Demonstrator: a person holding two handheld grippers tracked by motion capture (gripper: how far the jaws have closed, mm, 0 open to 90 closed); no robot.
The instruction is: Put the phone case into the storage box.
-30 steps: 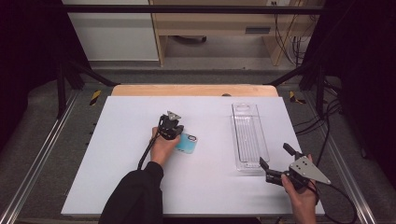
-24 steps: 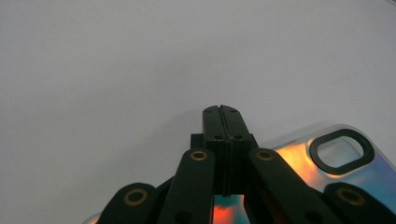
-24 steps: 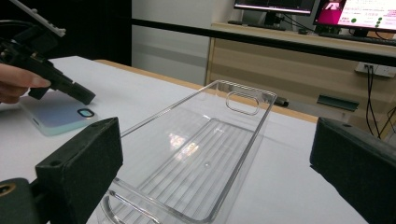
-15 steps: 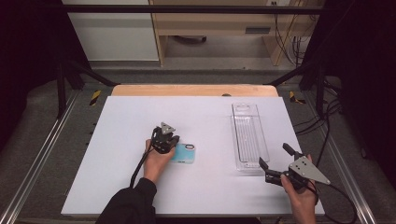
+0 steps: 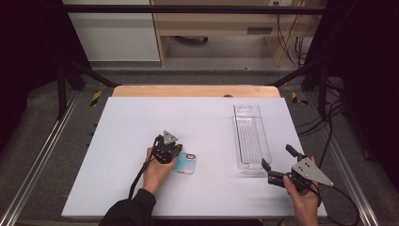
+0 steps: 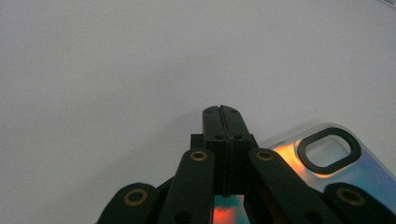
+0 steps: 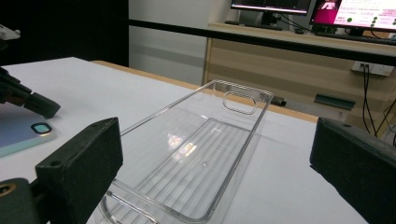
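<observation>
High view: the left gripper, its jaws pressed together with nothing between them, rests against the left edge of the iridescent blue phone case lying flat on the white worktop. The right gripper, jaws spread wide, sits just beside the clear plastic tray

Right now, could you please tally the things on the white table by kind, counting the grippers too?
Phone case, iridescent, lying flat: 1
Clear plastic tray, nothing in it: 1
Handheld grippers: 2, the left gripper shut beside the phone case, the right gripper open at the tray's near end
Total: 4
</observation>
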